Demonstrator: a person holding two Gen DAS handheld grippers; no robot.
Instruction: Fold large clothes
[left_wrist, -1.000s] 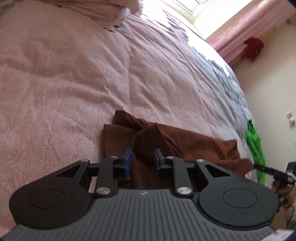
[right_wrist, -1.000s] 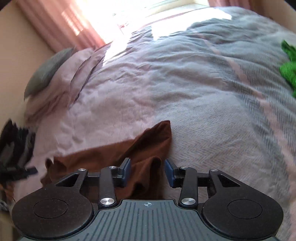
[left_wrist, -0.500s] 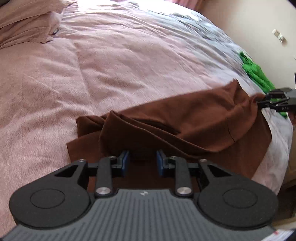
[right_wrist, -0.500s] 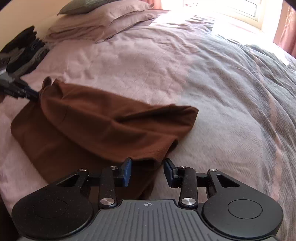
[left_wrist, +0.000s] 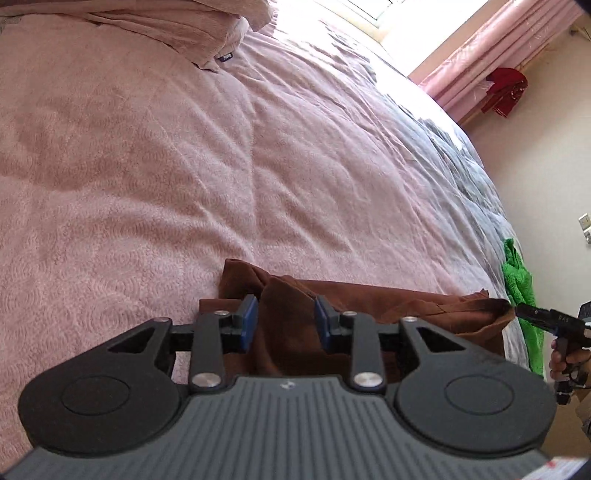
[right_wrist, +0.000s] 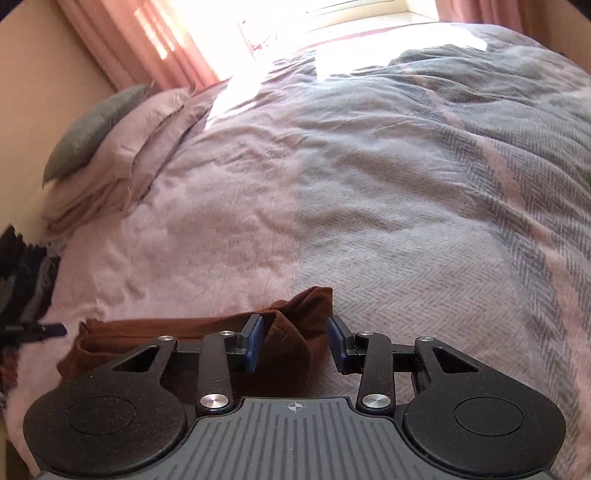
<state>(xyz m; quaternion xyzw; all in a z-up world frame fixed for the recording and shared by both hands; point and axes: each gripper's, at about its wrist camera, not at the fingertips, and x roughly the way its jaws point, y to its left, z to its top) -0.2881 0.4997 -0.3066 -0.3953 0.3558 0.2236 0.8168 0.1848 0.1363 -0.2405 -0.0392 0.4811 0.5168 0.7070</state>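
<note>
- L gripper (left_wrist: 283, 324): jaws opening, brown garment (left_wrist: 388, 302) between the pads, no squeeze visible
- R gripper (right_wrist: 295, 341): jaws part-open, garment corner bunched between them
- Garment lies on the bed (left_wrist: 184, 166) near its edge

A wide bed (left_wrist: 184, 166) under a pink-and-grey cover; brown garment (left_wrist: 406, 302) at its near edge, green cloth (left_wrist: 519, 277) alongside, pillows (right_wrist: 122, 147) at the head.

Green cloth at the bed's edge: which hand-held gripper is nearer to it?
Right. The right hand-held gripper sits right beside the green cloth, at that end of the brown garment; the left hand-held gripper is at the far end.
</note>
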